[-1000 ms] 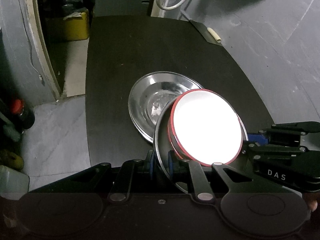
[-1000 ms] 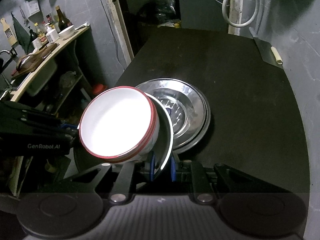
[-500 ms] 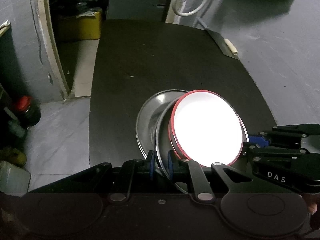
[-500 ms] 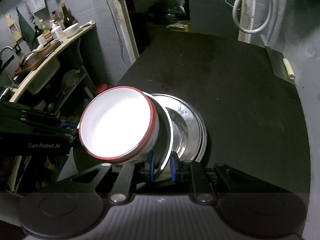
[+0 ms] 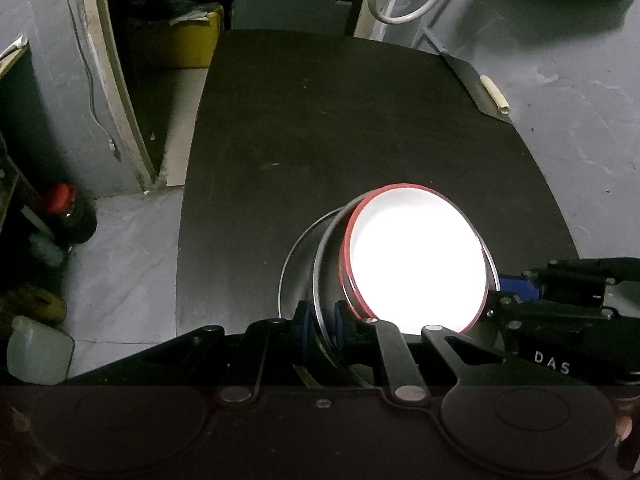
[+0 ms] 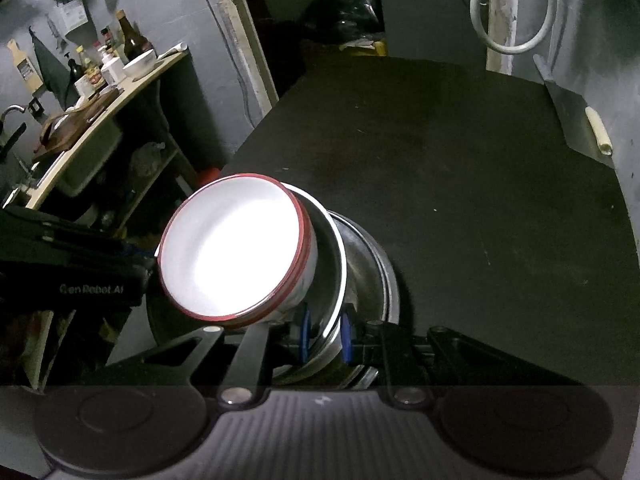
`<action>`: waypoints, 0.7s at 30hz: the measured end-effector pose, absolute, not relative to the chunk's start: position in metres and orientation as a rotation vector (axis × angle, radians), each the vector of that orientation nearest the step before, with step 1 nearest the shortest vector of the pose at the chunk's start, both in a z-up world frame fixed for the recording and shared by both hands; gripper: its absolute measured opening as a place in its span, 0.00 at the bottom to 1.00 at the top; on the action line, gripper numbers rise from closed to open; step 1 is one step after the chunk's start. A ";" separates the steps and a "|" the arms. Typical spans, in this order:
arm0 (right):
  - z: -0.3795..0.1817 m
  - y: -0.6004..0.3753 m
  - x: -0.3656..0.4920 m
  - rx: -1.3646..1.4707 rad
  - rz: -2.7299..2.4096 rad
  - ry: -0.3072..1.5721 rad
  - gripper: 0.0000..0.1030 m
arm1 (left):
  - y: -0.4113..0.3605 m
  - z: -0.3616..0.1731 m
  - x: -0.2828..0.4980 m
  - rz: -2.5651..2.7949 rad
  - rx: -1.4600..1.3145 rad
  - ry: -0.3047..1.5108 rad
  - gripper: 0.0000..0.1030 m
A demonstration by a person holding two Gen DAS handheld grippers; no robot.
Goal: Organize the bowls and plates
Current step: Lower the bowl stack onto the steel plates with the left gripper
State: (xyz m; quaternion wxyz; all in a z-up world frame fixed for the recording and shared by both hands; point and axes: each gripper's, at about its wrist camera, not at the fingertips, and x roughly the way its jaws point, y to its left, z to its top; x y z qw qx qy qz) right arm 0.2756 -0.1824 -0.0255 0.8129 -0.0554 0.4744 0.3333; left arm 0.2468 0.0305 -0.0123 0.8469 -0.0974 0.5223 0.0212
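Your left gripper (image 5: 320,314): clamped on steel plate (image 5: 326,280) rim | your right gripper (image 6: 324,330): clamped on same plate | red-rimmed bowl (image 6: 234,250) sits in plate, tilted | second steel plate (image 6: 378,276) underneath, on black table (image 5: 360,120).

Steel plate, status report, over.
Both grippers, left and right, shut on steel plate. Red-rimmed bowl riding on it. Second plate directly beneath.

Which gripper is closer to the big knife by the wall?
Right. The right gripper clamps the steel plate at its rim on the knife's side; the knife lies far ahead, to its right. The left gripper clamps the opposite rim, farther from it.
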 end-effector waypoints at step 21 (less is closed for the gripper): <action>-0.041 -0.169 0.268 -0.034 0.539 1.059 0.17 | 0.048 -0.023 0.261 -0.042 -0.158 1.106 0.12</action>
